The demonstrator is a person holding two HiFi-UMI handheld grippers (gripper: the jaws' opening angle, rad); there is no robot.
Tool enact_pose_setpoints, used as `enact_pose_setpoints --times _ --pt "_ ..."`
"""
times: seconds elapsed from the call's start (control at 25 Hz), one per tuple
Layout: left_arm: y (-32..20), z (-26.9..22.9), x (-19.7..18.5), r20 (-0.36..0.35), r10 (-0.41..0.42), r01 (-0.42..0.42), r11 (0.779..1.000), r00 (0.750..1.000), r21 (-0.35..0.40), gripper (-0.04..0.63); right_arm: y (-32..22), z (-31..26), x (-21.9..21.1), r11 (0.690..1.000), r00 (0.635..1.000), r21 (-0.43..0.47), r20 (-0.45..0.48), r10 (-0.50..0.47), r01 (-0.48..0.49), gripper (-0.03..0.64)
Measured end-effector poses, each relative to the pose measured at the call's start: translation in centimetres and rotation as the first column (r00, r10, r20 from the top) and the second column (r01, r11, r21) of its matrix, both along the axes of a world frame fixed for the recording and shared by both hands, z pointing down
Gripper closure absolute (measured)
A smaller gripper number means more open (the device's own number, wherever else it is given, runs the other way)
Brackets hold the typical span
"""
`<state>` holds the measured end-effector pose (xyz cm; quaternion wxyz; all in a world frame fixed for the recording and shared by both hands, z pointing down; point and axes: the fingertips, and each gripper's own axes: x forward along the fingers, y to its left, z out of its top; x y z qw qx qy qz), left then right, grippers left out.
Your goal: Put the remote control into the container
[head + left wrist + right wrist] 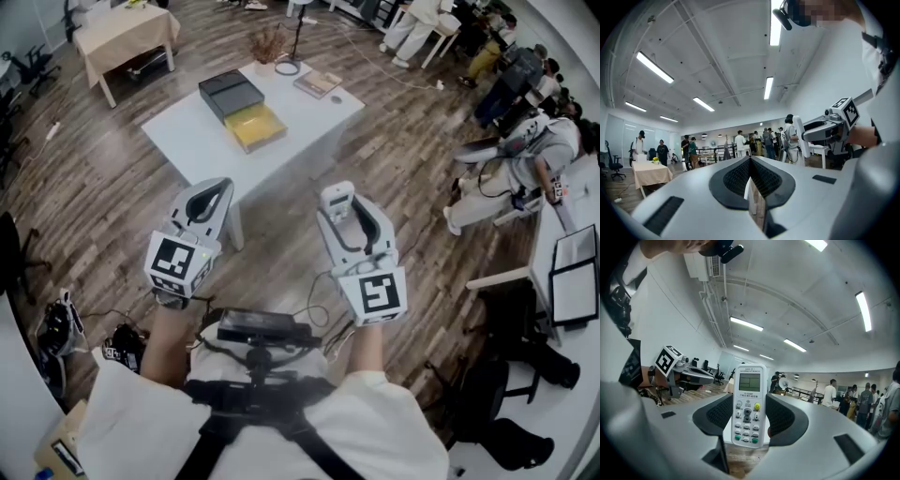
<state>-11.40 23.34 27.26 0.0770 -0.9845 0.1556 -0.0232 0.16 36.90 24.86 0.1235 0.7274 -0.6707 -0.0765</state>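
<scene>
Room's evenly bright, lit by long ceiling light strips (655,67) that blow out to pure white in both gripper views, worst at the top edge; no hard shadows, just a soft dark patch under the white worktop (187,131) in the head view; wood floor (394,159) has a mild sheen; head view's a bit hazy overall; heavy fisheye bend and black corners in the gripper views; remote control (748,404) is sharp; the left hand-held gripper (750,161) goes soft nearest the lens; far-off people are mushy
</scene>
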Motion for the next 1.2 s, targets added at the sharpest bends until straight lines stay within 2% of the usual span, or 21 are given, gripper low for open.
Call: enact_pose_setpoints --times 0.36,0.56,0.96,1.2 --pt "1.6 1.6 0.9 0.031 -0.019 0.019 1.000 0.999 0.001 0.583 1.2 1.1 0.4 0.999 0.999 -0.023 0.004 -0.038 0.038 0.391" --pt "1.4 1.3 1.8 0.026 -0.017 0.018 1.000 1.000 -0.013 0.583 0.6 1.4 0.9 0.998 0.999 -0.030 0.009 -0.050 0.051 0.391" --pt "-2.0 2.9 4.0 0.070 -0.002 0.004 0.999 0.998 -0.033 0.583 -3.6 2.1 2.7 0.996 0.998 -0.056 0.014 -0.064 0.065 0.391" --pt "-5.5 2.8 5.2 0.054 -0.003 0.005 0.999 0.999 -0.041 0.583 -7.1 1.7 4.0 0.997 0.997 -0.027 0.037 -0.068 0.069 0.391"
